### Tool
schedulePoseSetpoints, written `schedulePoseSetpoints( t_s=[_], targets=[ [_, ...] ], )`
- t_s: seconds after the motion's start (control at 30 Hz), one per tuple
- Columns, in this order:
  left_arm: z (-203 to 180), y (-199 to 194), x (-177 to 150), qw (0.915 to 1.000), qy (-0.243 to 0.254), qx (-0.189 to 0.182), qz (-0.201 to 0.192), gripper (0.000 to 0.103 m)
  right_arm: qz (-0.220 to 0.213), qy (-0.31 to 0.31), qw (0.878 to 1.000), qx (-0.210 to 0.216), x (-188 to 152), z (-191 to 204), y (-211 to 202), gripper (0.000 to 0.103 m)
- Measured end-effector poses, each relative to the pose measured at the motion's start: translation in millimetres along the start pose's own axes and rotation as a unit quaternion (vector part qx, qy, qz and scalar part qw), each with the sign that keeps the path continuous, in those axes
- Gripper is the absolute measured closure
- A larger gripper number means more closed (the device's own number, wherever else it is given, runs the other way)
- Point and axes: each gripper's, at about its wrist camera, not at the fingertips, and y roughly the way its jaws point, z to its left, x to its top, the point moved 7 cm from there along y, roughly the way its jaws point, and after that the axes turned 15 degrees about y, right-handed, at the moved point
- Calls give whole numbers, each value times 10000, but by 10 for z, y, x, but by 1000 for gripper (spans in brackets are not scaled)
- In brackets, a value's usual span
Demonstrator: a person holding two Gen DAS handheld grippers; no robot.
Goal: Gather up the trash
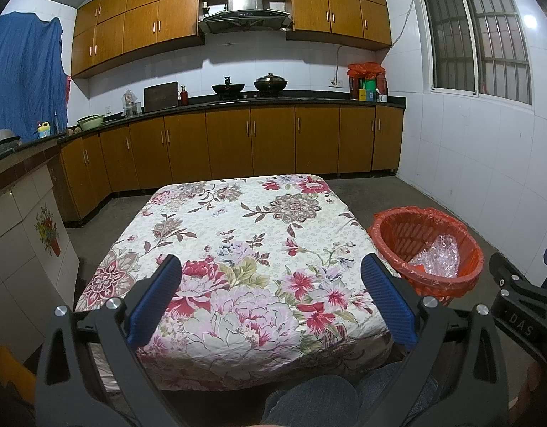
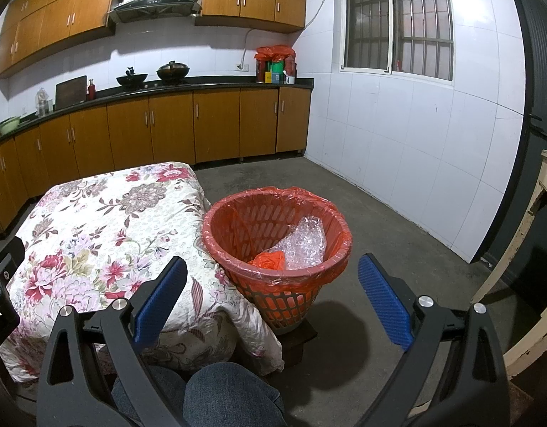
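Note:
A red slatted waste basket (image 2: 238, 245) lined with a red bag stands on the floor just right of the low table; the same basket (image 1: 387, 235) shows in the left wrist view. Inside lie crumpled bubble wrap (image 2: 305, 242) and an orange plastic scrap (image 2: 270, 259). The bubble wrap (image 1: 439, 258) shows in the left wrist view too. My left gripper (image 1: 271, 267) hangs open over the near half of the floral tablecloth (image 1: 238, 235), holding nothing. My right gripper (image 2: 273, 270) is open and empty, level with the basket's near rim.
The floral-clothed table (image 2: 95, 220) fills the middle of the room. Wooden base cabinets (image 1: 238, 142) and a dark counter with woks run along the back. A white tiled wall (image 2: 416, 149) is to the right, a cream wooden frame (image 2: 533, 249) at far right. A person's denim-clad knees (image 2: 220, 391) sit below.

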Motion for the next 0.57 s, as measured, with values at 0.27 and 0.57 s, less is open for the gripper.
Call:
schedulePoseSetpoints(
  t_s=[0.27, 0.57],
  targets=[
    [-10, 0, -7, 10000, 27, 14, -15, 4, 6, 2, 10000, -3, -11, -2, -19, 7],
    [-1, 7, -20, 10000, -8, -4, 32, 4, 6, 1, 10000, -1, -4, -4, -17, 7]
  ],
)
